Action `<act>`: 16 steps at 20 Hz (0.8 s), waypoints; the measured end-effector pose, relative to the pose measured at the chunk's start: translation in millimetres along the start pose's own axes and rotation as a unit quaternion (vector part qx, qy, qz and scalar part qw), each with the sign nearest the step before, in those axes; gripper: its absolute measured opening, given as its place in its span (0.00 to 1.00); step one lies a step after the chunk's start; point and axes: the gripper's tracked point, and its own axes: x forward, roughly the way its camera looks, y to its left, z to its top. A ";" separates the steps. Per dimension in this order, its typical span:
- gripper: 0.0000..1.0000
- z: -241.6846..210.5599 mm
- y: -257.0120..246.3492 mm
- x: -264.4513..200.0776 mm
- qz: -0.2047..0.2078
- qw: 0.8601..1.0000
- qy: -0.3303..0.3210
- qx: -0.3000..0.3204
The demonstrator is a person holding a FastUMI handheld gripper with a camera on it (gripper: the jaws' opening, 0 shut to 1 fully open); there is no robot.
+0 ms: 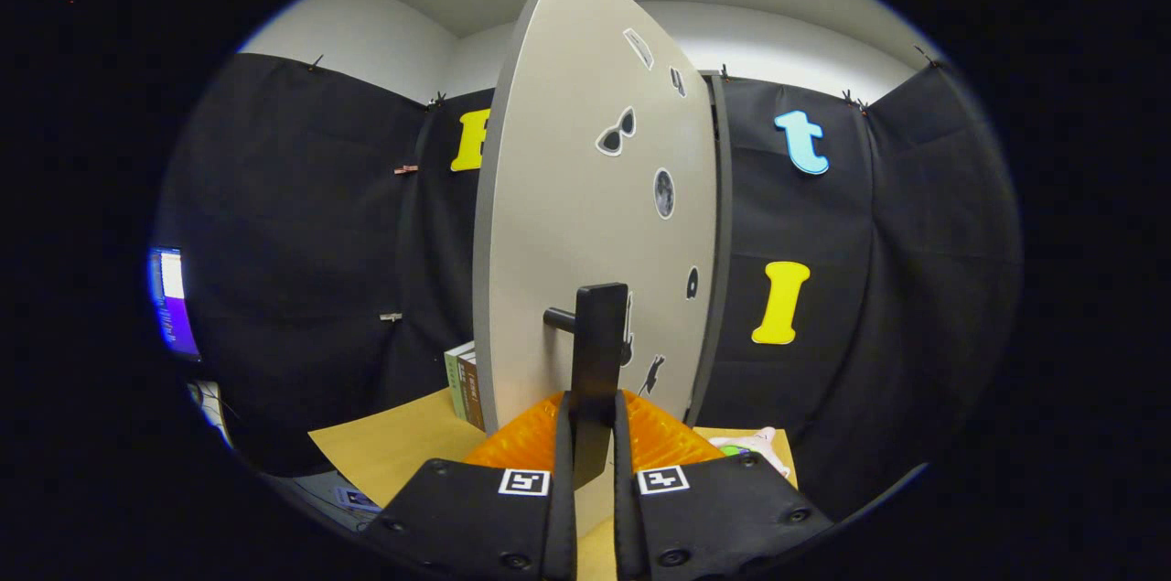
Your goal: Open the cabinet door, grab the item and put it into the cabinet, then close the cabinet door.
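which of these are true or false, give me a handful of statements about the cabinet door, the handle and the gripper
1. The gripper is shut on the door handle. True: the dark upright handle stands between the two fingers, which press on it from both sides.
2. The cabinet door is bare, with nothing stuck to it. False: several small stickers run down its face, one shaped like sunglasses.
3. Books stand beside the door's lower edge on the wooden tabletop. True.
4. The door lies flat on the table. False: it stands upright, seen at a slant with its edge turned toward the camera.
5. The handle is fixed to the door by a short round post. True.
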 end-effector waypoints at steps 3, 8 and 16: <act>0.20 -1.5 -22.7 -7.2 -0.024 1.000 -0.005 0.003; 0.19 -1.6 -46.8 -15.5 -0.063 0.998 -0.011 0.008; 0.17 -6.8 -59.4 -31.5 -0.073 0.997 -0.004 0.015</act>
